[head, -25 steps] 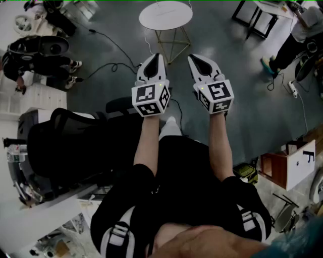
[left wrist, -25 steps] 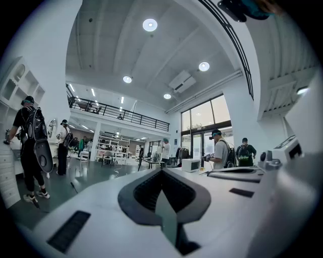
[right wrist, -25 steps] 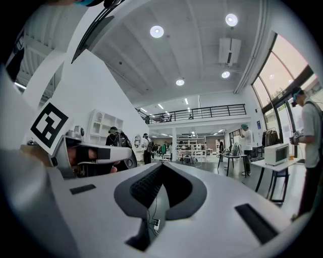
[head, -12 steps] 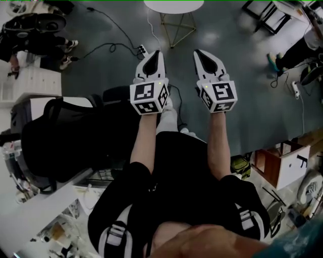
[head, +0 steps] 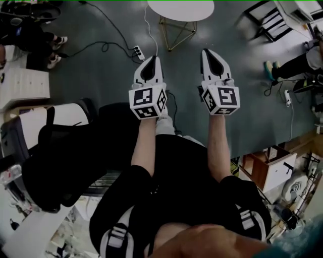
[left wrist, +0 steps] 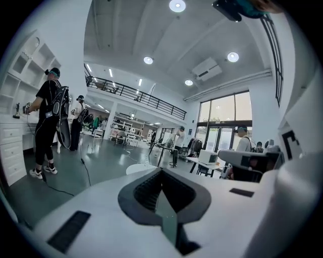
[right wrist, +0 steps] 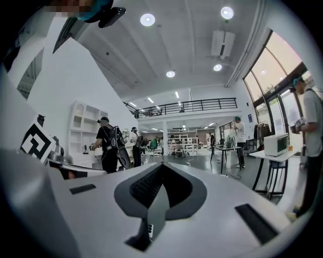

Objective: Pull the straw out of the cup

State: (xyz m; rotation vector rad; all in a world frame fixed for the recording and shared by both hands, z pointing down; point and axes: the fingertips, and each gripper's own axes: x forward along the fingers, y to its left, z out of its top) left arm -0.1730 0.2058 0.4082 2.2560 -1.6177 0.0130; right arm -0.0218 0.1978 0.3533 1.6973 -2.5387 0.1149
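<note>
No cup or straw shows in any view. In the head view both white grippers are held side by side at arm's length over the dark floor, pointing away from me. My left gripper (head: 152, 61) is shut with nothing in it, and its own view shows the jaws (left wrist: 161, 176) meeting against the open hall. My right gripper (head: 212, 54) is shut and empty too, its jaws (right wrist: 160, 171) closed toward distant tables and people. The marker cubes sit at my wrists.
A round white table (head: 180, 9) on gold legs stands just ahead of the grippers. A power strip (head: 136, 50) with cables lies on the floor at the left. A black office chair (head: 65, 151) is at my left, a wooden box (head: 265, 169) at my right. People stand around the hall's edges.
Both grippers, still shut, have travelled with me across the floor. In the head view the round table slid toward the top right, and the chair and cabinet shifted downward on the left.
</note>
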